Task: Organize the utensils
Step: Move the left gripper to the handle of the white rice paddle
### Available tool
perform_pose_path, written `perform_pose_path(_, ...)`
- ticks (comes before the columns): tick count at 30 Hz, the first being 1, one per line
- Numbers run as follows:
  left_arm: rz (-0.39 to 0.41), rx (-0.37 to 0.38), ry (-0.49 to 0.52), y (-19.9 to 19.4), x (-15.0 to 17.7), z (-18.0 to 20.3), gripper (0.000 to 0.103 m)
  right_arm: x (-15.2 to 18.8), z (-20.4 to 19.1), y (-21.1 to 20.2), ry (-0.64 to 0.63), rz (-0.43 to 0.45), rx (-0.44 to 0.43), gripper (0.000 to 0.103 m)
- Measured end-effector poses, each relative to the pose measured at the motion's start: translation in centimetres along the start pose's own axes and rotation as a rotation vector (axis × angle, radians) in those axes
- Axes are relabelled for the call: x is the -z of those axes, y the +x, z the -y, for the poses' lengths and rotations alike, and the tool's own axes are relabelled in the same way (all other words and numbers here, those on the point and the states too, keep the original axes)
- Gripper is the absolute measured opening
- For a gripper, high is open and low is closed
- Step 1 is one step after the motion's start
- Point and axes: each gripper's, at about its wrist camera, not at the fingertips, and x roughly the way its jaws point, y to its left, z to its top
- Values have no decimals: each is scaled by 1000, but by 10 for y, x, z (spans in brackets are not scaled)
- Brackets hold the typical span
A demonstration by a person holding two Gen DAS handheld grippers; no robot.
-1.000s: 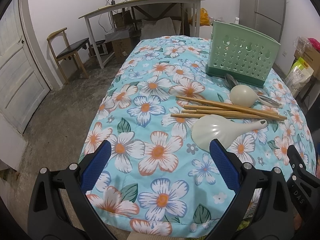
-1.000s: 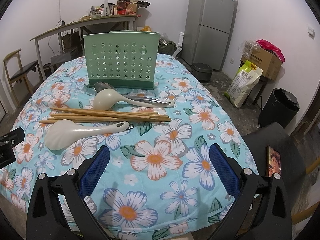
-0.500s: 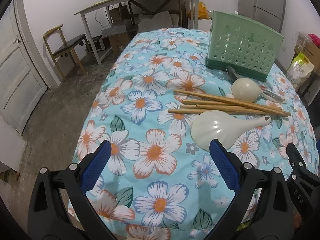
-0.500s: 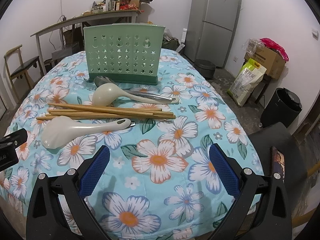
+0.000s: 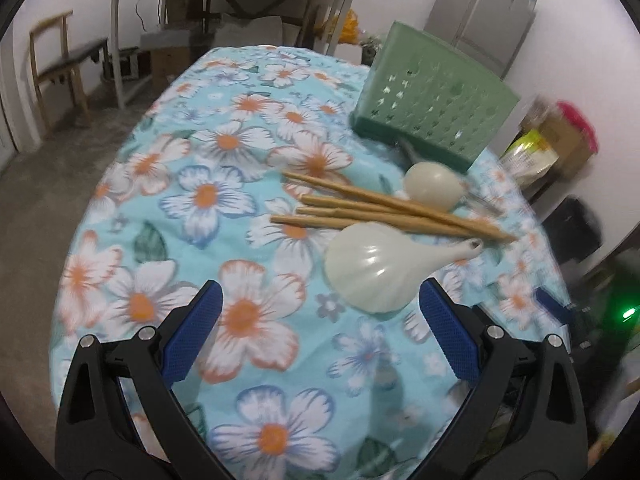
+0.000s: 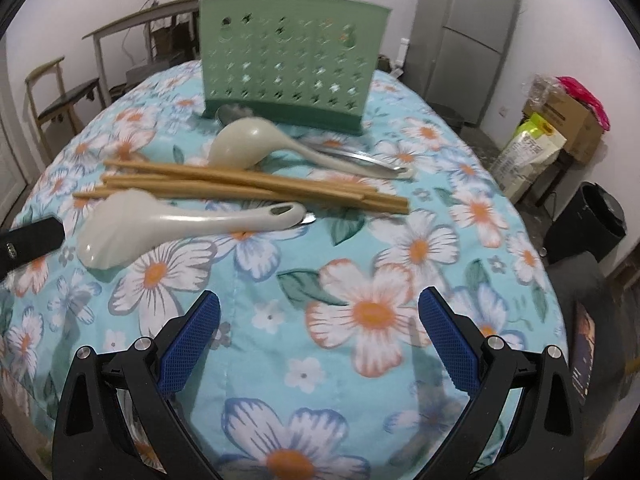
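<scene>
Closing in over the last second, both grippers now hang nearer the utensils on the table (image 6: 460,280), fingers spread wide and empty. The left gripper (image 5: 318,328) sits just short of the white rice paddle (image 5: 376,270); chopsticks (image 6: 256,184), ladle (image 6: 248,140) and, probably, a metal spoon (image 6: 360,158) lie before the green holder (image 6: 292,56). Nothing is sorted yet.

Both cameras look low over the table's near edge toward the green rack (image 6: 294,52). The left view faces it from the left, farther off; the right view faces it straight, nearer. Both share the chopsticks (image 5: 384,210) before it.
</scene>
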Motion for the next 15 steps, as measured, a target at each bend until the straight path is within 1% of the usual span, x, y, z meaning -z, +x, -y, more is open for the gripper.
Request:
perform_pose_path(2, 1, 39, -18, 3, 1, -2, 95, 1, -2, 3, -10, 2, -6, 97)
perform_pose_path(3, 0, 45, -15, 5, 1, -3, 95, 1, -2, 4, -13, 5, -9, 97)
perform_pose_path(4, 1, 52, 1, 6, 1, -2, 95, 1, -2, 5, -16, 10, -16, 97)
perform_pose_path(6, 1, 46, 80, 8, 3, 5, 95, 1, -2, 6, -21, 13, -28, 97)
perform_pose_path(7, 1, 35, 132, 9, 5, 9, 95, 0, -1, 7, -20, 12, -35, 97)
perform_pose_path(8, 6, 11, 221, 9, 7, 18, 95, 0, 1, 9, -15, 8, -45, 97)
perform_pose_path(9, 8, -8, 278, 8, 10, 22, 95, 0, 3, 10, -6, 3, -59, 97)
perform_pose_path(10, 11, -46, 376, 9, 14, 32, 95, -1, 5, 11, 4, -4, -75, 97)
perform_pose_path(11, 9, -74, 442, 10, 18, 37, 95, -1, 8, 13, 17, -14, -93, 97)
perform_pose_path(14, -14, -161, 614, 20, 29, 49, 94, -2, 14, 16, 45, -35, -131, 97)
perform_pose_path(15, -19, -182, 651, 23, 31, 51, 92, -3, 14, 17, 46, -40, -135, 97)
